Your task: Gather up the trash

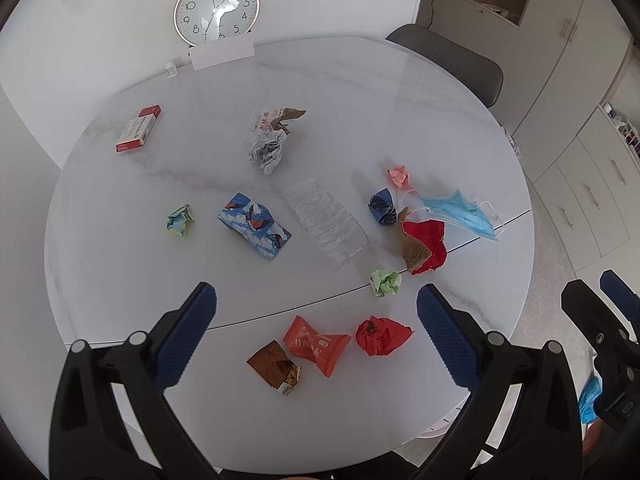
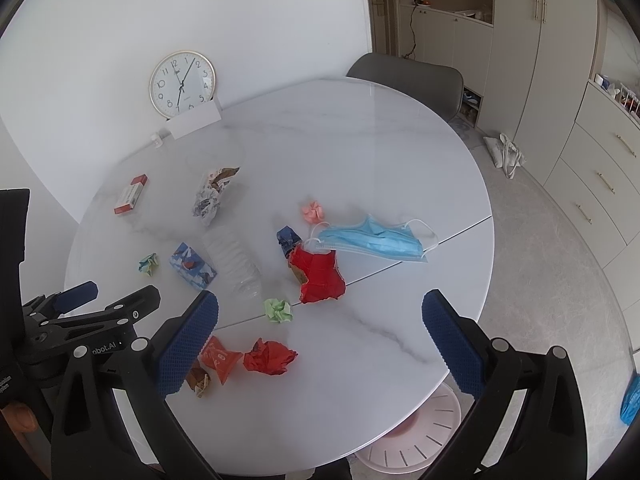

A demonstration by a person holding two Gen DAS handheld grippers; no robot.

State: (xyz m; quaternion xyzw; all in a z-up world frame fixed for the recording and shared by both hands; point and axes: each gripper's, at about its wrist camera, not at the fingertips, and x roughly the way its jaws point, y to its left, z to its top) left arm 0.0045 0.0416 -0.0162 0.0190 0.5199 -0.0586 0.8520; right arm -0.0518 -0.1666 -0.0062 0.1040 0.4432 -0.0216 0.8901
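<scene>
Trash lies scattered on a round white marble table (image 1: 440,120). Near the front are an orange snack wrapper (image 1: 316,344), a brown wrapper (image 1: 274,366) and a crumpled red ball (image 1: 380,336). Farther back lie a green paper ball (image 1: 385,282), a red wrapper (image 1: 426,246), a blue face mask (image 1: 460,212), a clear plastic tray (image 1: 326,220) and a blue patterned box (image 1: 254,224). My left gripper (image 1: 316,334) is open and empty above the near wrappers. My right gripper (image 2: 320,340) is open and empty above the table's front right, with the red ball (image 2: 270,356) between its fingers in view.
A wall clock (image 1: 216,8) and a white card (image 1: 222,54) stand at the table's back. A red and white box (image 1: 138,128) lies at the back left. A grey chair (image 1: 452,64) stands behind the table. A white bin (image 2: 416,432) sits on the floor below the front edge. Cabinets line the right.
</scene>
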